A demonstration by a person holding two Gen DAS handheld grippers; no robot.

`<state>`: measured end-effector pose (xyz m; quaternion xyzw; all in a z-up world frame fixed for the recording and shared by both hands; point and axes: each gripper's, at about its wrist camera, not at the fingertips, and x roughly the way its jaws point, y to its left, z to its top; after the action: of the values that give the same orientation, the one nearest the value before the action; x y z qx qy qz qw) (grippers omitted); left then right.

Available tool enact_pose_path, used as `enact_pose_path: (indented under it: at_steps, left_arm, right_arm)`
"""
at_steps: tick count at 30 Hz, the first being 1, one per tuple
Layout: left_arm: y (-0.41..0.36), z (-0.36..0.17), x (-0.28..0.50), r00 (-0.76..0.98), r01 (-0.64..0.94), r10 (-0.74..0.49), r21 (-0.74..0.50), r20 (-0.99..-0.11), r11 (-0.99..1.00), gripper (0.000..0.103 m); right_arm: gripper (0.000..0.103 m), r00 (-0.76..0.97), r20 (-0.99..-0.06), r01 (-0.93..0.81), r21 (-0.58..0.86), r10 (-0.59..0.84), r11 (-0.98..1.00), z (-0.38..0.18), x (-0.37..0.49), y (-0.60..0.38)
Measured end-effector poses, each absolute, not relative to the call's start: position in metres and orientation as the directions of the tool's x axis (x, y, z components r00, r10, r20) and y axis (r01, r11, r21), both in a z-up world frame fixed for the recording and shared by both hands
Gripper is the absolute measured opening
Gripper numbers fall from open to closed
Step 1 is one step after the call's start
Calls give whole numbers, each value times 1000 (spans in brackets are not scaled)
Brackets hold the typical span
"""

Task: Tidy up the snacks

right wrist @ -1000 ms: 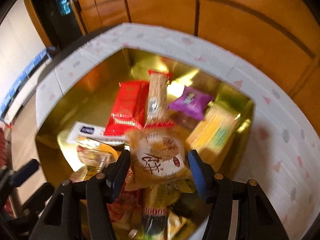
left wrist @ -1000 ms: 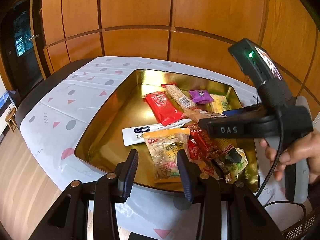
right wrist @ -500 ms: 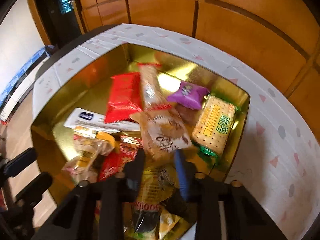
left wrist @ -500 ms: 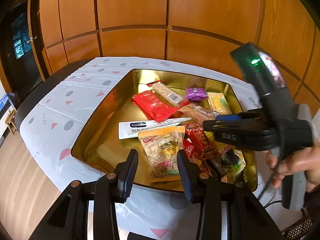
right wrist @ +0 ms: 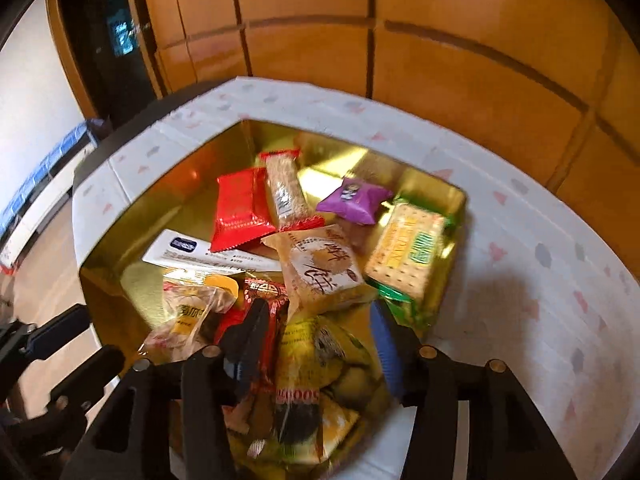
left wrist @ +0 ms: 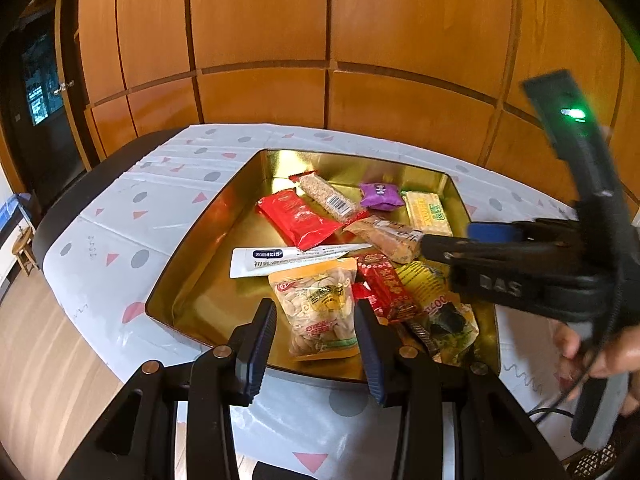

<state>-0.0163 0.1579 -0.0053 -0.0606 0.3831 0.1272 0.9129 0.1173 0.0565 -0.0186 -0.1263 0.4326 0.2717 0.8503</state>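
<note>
A gold tray (left wrist: 208, 216) (right wrist: 132, 216) on the table holds several snack packets. A tan pastry packet (right wrist: 320, 268) (left wrist: 388, 236) lies on the pile in the tray. My right gripper (right wrist: 320, 336) is open and empty just behind it, above a yellow packet (right wrist: 316, 364). It enters the left wrist view from the right (left wrist: 432, 248). My left gripper (left wrist: 316, 344) is open and empty at the tray's near rim, over a seed packet (left wrist: 320, 308). A red packet (left wrist: 300, 216), a grain bar (left wrist: 328, 200), a purple candy (left wrist: 380, 194) and green-yellow crackers (right wrist: 412, 252) lie farther back.
A white cloth with pink and grey shapes (left wrist: 120, 220) covers the round table. Wood wall panels (left wrist: 320, 40) stand behind it. A white sachet (left wrist: 280, 260) lies flat in the tray. A hand (left wrist: 600, 352) holds the right gripper's handle at the right.
The right gripper held the pastry packet, closed and released it onto the pile, then opened and drew back. The left gripper pulled back slightly.
</note>
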Motion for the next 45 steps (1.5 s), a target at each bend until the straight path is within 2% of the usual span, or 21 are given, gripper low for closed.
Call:
enact_pose_path:
  at_steps: [6,11,18,27,45]
  left_arm:
    - [149,0,-20,692,-274,190,-9,-697,962,42]
    - [129,7,-27,724,-234,182,11,-665,972,44]
    - [107,6,-32,725,-208,174,29,-666,978,44]
    - [95,11,-37,738,-229,229,83,-634,970,45]
    - [96,12,-37,741,-245,231,67,-631,967,45]
  right_arm:
    - [70,549,-759,-497,42,352,867,-2,89,24]
    - [72,616,-721,-395,67,318,916,3,59,-13]
    - [81,671,-700,-276,70,245,958,0,34,-50]
    - [81,676,-702,-258,59,224,964,-5,25,-59]
    - [82,682,-695,-257,62,226,964,-4,23,-57]
